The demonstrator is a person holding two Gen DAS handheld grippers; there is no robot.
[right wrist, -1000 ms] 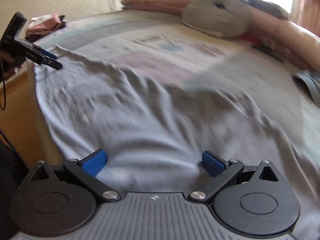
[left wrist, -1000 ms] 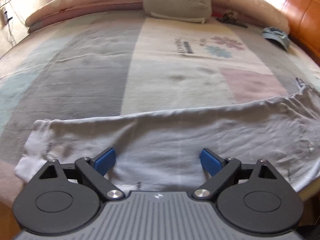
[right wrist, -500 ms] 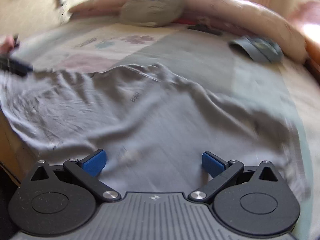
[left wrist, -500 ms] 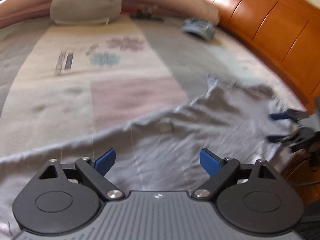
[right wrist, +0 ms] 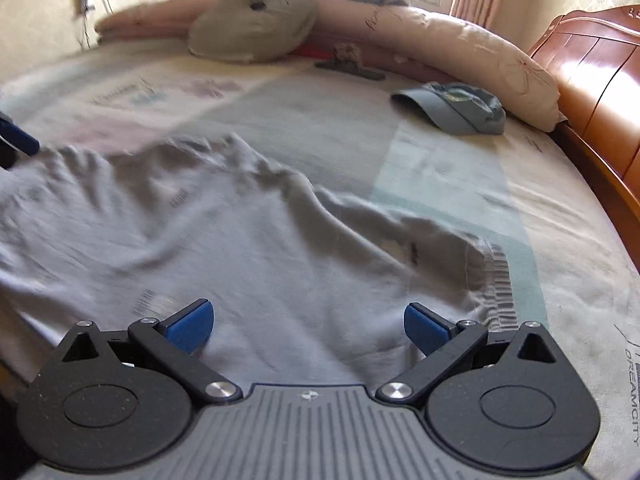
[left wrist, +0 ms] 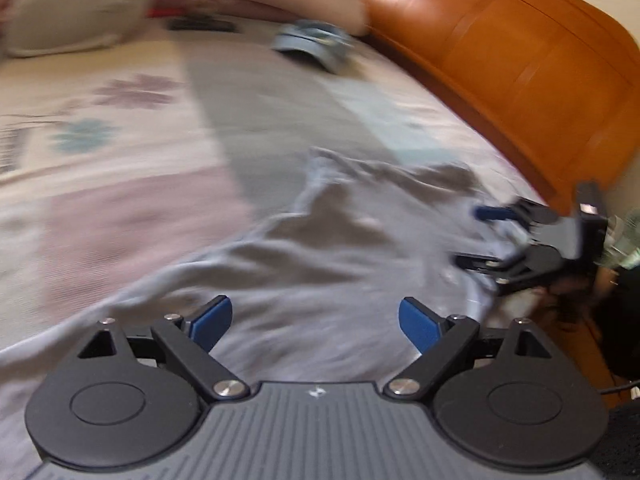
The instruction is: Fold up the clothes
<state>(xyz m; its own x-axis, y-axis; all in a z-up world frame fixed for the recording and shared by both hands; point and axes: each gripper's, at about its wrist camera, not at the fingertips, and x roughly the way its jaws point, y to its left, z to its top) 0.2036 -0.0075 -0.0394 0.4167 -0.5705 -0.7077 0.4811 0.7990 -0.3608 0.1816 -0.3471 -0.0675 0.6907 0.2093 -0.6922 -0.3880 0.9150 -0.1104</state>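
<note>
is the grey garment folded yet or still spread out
Spread out: the grey garment lies rumpled in one layer across the bed, no folded stack.

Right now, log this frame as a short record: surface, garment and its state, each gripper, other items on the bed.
surface: bed with a patterned cover
garment: grey garment, spread out and wrinkled, not folded
left gripper: open, above the garment, nothing between its pads
right gripper: open, above the garment near its ribbed hem, holding nothing
other items: blue cap, grey cushion, long pink bolster
far side: wooden headboard
</note>
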